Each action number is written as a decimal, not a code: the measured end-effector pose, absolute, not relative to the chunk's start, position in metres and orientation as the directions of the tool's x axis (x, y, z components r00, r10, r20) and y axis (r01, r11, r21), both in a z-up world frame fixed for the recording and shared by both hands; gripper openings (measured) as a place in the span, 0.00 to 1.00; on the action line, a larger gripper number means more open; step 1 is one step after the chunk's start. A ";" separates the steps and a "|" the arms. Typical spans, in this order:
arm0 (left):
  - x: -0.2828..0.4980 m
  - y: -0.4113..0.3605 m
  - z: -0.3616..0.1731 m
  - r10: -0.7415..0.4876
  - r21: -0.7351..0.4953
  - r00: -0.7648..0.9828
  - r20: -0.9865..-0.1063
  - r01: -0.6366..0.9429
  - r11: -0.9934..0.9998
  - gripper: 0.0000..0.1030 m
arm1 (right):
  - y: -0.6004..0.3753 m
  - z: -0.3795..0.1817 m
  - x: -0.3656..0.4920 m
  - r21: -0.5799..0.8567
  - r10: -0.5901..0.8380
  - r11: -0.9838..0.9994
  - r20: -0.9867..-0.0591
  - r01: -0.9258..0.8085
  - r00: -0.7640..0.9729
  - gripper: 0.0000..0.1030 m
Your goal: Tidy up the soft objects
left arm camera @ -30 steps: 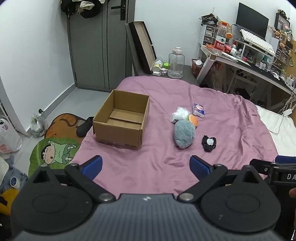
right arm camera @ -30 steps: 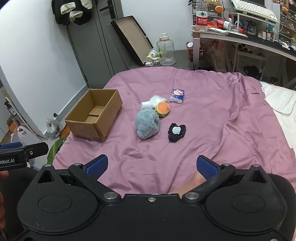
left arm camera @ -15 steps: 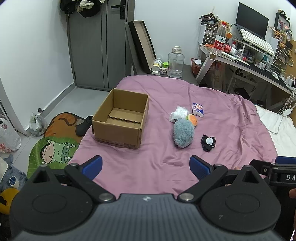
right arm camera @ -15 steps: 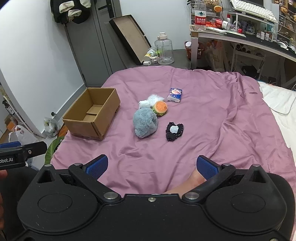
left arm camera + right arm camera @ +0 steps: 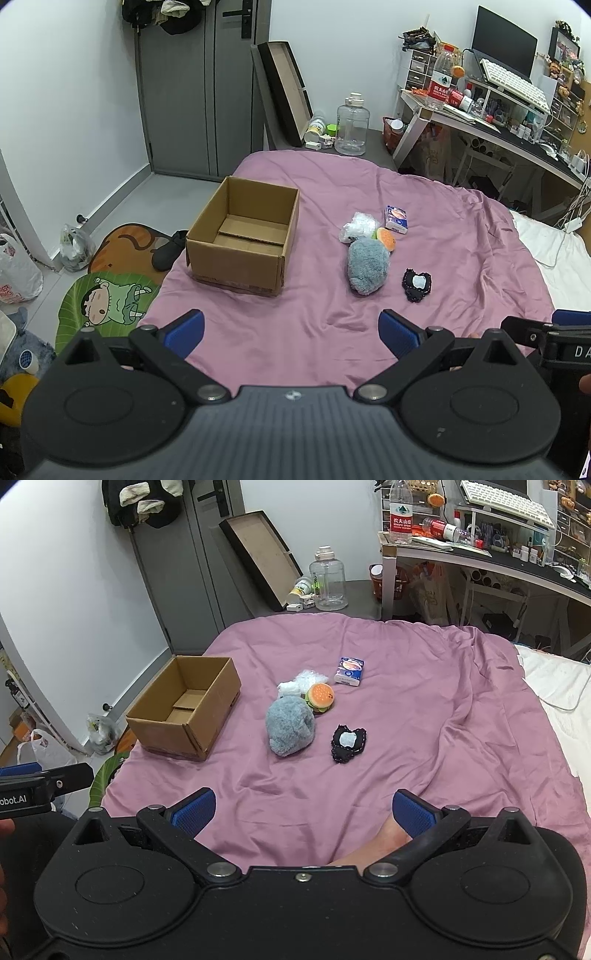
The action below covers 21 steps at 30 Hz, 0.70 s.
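Both the left gripper (image 5: 291,328) and the right gripper (image 5: 303,808) are held wide open above the near edge of the pink bedspread (image 5: 424,701), with nothing gripped. The grey plush (image 5: 291,724) lies mid-bed, touched on its far side by the burger toy (image 5: 320,697) and a white wad (image 5: 299,685); a black patch (image 5: 348,743) lies just right, a tissue pack (image 5: 349,670) farther. All are judged light and squashy, best pinched across the middle. The cardboard box (image 5: 243,236), left of them, is seen empty.

Grey plush (image 5: 290,724) beside burger toy (image 5: 320,697), near open box (image 5: 183,708).
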<state>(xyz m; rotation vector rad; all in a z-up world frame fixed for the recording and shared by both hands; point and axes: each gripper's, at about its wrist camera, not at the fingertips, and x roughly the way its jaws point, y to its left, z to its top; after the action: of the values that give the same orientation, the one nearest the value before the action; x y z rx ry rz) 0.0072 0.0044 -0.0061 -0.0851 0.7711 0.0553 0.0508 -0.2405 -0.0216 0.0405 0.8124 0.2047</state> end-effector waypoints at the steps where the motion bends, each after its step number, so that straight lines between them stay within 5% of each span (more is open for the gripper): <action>1: 0.007 0.004 -0.006 0.018 -0.058 0.716 -0.698 -0.081 0.995 0.97 | -0.240 -0.020 0.050 0.113 0.196 0.980 -0.717 -0.166 0.670 1.00; 21: 0.010 0.008 -0.001 0.018 -0.065 0.719 -0.695 -0.088 0.994 0.97 | -0.234 -0.012 0.053 0.128 0.226 0.973 -0.707 -0.193 0.670 1.00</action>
<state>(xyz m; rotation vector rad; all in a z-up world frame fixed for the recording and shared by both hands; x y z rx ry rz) 0.0102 0.0079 -0.0015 -0.0960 0.7670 0.0586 0.0532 -0.2339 -0.0117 0.0435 0.8029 0.2360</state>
